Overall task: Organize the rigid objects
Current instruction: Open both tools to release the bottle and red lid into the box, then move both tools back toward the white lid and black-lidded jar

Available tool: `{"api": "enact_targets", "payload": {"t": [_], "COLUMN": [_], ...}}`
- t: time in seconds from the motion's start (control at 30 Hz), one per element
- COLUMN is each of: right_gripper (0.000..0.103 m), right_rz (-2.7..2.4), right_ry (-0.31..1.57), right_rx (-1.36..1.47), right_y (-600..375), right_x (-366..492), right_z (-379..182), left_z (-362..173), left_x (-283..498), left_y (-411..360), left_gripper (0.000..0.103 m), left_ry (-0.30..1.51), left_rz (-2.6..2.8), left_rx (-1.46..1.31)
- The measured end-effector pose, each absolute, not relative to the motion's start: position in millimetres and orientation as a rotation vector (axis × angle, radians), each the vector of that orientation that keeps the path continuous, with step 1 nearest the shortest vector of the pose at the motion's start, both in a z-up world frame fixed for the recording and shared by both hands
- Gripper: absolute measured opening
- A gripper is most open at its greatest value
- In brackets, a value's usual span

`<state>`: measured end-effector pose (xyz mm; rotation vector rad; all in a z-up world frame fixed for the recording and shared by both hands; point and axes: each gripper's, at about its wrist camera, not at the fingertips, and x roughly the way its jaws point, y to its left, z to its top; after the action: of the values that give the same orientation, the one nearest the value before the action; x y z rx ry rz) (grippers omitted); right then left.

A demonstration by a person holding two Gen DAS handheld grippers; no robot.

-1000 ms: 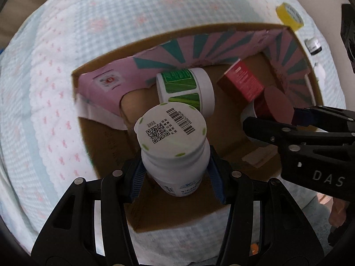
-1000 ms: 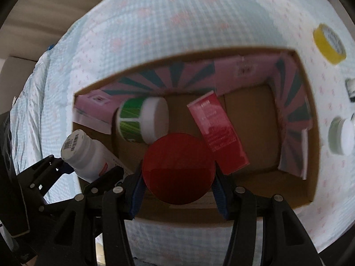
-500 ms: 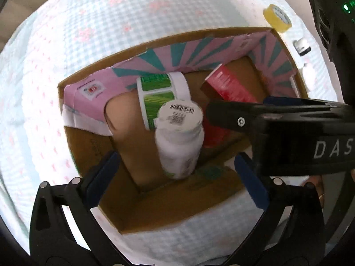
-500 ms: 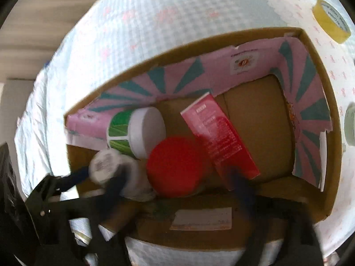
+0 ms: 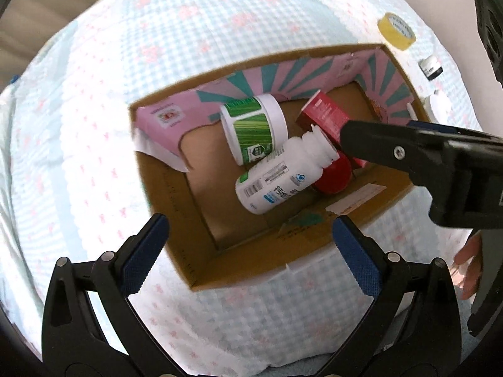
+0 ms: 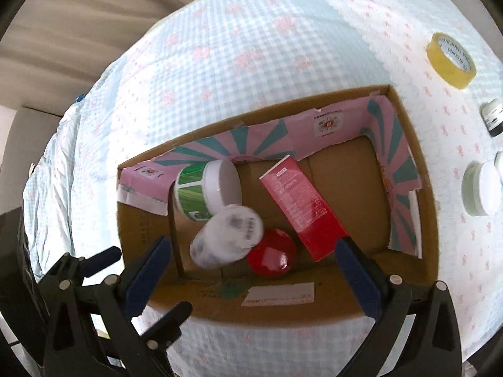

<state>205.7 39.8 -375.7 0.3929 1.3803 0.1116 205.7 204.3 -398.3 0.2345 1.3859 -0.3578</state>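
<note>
Left gripper (image 5: 248, 253): spread, empty | right gripper (image 6: 253, 270): spread, empty | white pill bottle (image 5: 279, 176): lain in cardboard box (image 5: 176, 220), ahead of both, long axis diagonal, cap far-right; left nearer.

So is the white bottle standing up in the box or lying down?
Lying down. The white bottle rests tilted on its side inside the cardboard box, cap against the red lid.

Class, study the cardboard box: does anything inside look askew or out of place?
Yes. The white pill bottle lies tilted, propped against the green-labelled jar and the red lid, not flat on the cardboard box floor.
</note>
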Motion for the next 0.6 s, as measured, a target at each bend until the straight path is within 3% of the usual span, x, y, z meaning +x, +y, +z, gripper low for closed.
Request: {"api": "enact_targets", "payload": {"t": [0.33, 0.6], "right_gripper": [0.103, 0.103], "right_rz": [0.097, 0.033], "right_ry": [1.279, 1.175], "right_rx": [0.298, 0.160], "right_y": [46.7, 27.2], "right_x": [171.2, 134.5], "right_z": [-311.4, -228.8], "left_z": [-316.5, -242.9], "left_x": [174.9, 144.9], "left_y": [230.8, 222.6], "left_gripper": [0.103, 0.103], "left_ry": [1.257, 1.106], "left_rz": [-0.309, -0.292], "left_rx": [0.191, 0.152]}}
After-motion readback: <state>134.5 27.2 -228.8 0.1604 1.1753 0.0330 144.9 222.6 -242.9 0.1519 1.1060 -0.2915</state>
